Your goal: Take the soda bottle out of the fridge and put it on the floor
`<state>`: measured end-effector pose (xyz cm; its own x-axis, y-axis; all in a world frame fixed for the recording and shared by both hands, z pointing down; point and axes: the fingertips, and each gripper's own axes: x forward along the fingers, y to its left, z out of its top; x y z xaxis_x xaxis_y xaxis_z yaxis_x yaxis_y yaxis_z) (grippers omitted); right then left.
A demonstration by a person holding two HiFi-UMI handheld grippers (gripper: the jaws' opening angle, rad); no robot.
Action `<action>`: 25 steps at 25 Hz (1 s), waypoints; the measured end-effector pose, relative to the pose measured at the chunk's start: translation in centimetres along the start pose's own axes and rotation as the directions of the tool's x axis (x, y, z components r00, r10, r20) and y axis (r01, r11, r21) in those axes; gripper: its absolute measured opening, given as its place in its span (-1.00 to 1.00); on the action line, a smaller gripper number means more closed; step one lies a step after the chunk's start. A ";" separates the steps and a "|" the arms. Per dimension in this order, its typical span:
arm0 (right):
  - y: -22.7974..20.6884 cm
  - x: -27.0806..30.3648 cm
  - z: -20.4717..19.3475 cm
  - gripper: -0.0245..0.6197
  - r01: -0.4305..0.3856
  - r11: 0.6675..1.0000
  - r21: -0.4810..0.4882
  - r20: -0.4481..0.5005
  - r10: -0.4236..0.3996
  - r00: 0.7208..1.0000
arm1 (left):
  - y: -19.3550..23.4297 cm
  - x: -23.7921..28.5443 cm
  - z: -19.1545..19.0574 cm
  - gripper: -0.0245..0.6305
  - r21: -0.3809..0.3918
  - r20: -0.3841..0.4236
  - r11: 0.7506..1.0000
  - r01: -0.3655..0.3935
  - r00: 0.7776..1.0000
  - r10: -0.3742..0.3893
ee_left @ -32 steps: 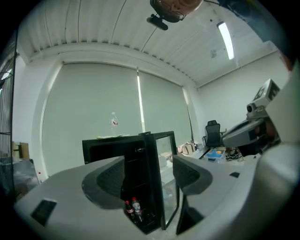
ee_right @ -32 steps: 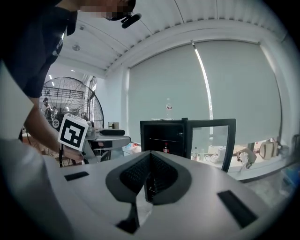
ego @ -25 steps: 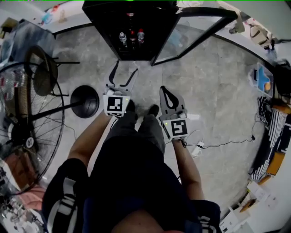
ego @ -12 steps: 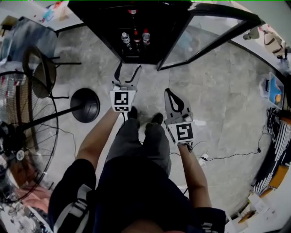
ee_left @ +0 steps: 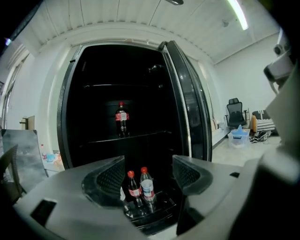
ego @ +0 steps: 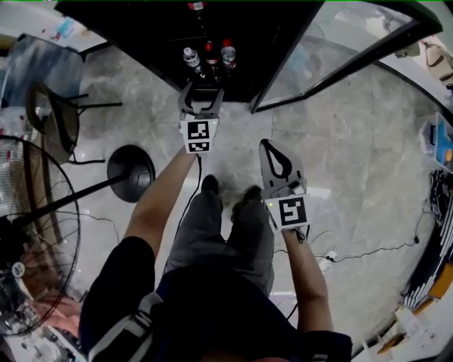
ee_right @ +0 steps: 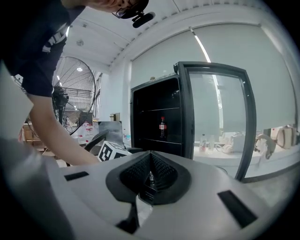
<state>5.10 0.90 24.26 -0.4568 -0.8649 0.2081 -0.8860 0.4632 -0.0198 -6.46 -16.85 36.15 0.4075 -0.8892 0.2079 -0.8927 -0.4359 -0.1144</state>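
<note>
The left claw [ego: 202, 93] now sits farther forward, at the open front of the fridge [ego: 141, 21], nearer the bottom-shelf bottles [ego: 209, 55].

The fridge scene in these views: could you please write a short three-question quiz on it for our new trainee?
1. True or false: the left gripper has its jaws apart, gripping nothing.
2. Where does the dark soda bottle stand? A: on the floor. B: on a shelf inside the open fridge. C: on a chair.
3. Which gripper has its jaws closed together?
Key: 1 true; 2 B; 3 the right gripper.
</note>
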 end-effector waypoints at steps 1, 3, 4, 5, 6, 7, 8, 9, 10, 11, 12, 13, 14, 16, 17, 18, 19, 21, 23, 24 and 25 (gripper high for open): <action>-0.1 0.2 -0.6 -0.86 0.001 1.000 0.004 0.003 -0.001 1.000 | 0.1 0.9 -1.0 0.04 0.002 -0.005 1.000 -0.005 1.000 0.005; -0.5 0.6 -1.8 -0.87 0.003 1.000 0.012 0.002 -0.003 1.000 | 0.4 2.8 -3.0 0.04 -0.010 -0.020 1.000 -0.019 1.000 0.019; -0.7 0.8 -2.4 -0.87 0.004 1.000 0.015 0.001 -0.004 1.000 | 0.6 3.8 -4.0 0.03 -0.015 -0.029 1.000 -0.025 0.999 0.024; -0.9 1.1 -3.0 -0.87 0.004 1.000 0.017 0.002 -0.004 1.000 | 0.7 4.7 -4.9 0.04 -0.018 -0.036 0.999 -0.028 0.999 0.028; -1.0 1.4 -3.5 -0.87 0.003 1.000 0.018 0.005 -0.003 1.000 | 0.8 5.6 -5.9 0.03 -0.021 -0.043 0.999 -0.030 0.999 0.029; -1.2 1.7 -3.9 -0.87 0.002 1.000 0.019 0.009 -0.002 1.000 | 0.9 6.5 -6.8 0.03 -0.026 -0.052 0.999 -0.032 0.998 0.030; -1.3 2.0 -4.3 -0.87 0.001 1.000 0.020 0.014 -0.002 1.000 | 1.1 7.3 -7.7 0.03 -0.030 -0.060 0.999 -0.033 0.998 0.032; -1.4 2.3 -4.7 -0.87 0.001 1.000 0.021 0.019 -0.002 1.000 | 1.3 8.2 -8.6 0.03 -0.030 -0.067 0.999 -0.035 0.997 0.033; -1.4 2.6 -5.0 -0.87 0.001 1.000 0.025 0.023 -0.001 1.000 | 1.5 9.0 -9.4 0.04 -0.031 -0.076 0.999 -0.037 0.997 0.034; -1.5 2.8 -5.4 -0.87 0.000 1.000 0.029 0.023 0.000 1.000 | 1.7 9.8 -10.3 0.03 -0.034 -0.088 0.999 -0.040 0.995 0.037; -1.6 2.9 -5.7 -0.87 -0.001 0.999 0.033 0.023 0.000 1.000 | 1.9 10.6 -11.1 0.03 -0.040 -0.099 0.998 -0.043 0.994 0.039; -1.8 3.1 -6.0 -0.87 0.000 0.999 0.037 0.026 -0.001 1.000 | 2.1 11.5 -11.9 0.03 -0.046 -0.110 0.998 -0.046 0.993 0.041; -1.9 3.3 -6.2 -0.86 0.002 0.999 0.041 0.031 -0.003 1.000 | 2.2 12.4 -12.6 0.04 -0.053 -0.119 0.998 -0.047 0.992 0.041; -2.0 3.8 -7.0 -0.87 0.000 0.999 0.045 0.036 -0.001 0.999 | 2.6 14.0 -14.1 0.04 -0.069 -0.135 0.996 -0.053 0.990 0.044; -2.0 4.1 -7.5 -0.87 -0.004 0.999 0.047 0.036 0.002 0.999 | 2.8 14.8 -14.8 0.04 -0.072 -0.143 0.996 -0.056 0.989 0.045; -2.1 4.4 -8.0 -0.87 -0.007 0.999 0.050 0.037 0.005 0.999 | 3.0 15.6 -15.5 0.04 -0.067 -0.150 0.996 -0.055 0.988 0.045; -2.1 4.7 -8.4 -0.87 -0.010 0.998 0.055 0.039 0.008 0.999 | 3.1 16.4 -16.2 0.04 -0.061 -0.158 0.997 -0.054 0.986 0.043; -2.2 5.1 -9.0 -0.87 -0.012 0.998 0.067 0.047 0.008 0.999 | 3.4 17.6 -17.5 0.04 -0.060 -0.171 0.997 -0.058 0.984 0.046; -2.3 5.4 -9.5 -0.86 -0.009 0.997 0.076 0.054 0.005 0.999 | 3.8 18.7 -18.5 0.03 -0.075 -0.175 0.995 -0.072 0.983 0.058; -2.4 5.5 -9.7 -0.86 -0.010 0.997 0.076 0.059 0.005 0.998 | 4.0 19.2 -18.9 0.03 -0.080 -0.176 0.994 -0.080 0.982 0.065; -2.4 5.7 -10.0 -0.86 -0.013 0.997 0.076 0.062 0.008 0.998 | 4.3 19.7 -19.2 0.03 -0.084 -0.179 0.993 -0.088 0.981 0.072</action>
<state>5.42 -3.22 35.24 -0.4681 -0.8714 0.1468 -0.8835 0.4584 -0.0963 -6.00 -33.60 58.42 0.3011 -0.8791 0.3694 -0.9382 -0.3424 -0.0500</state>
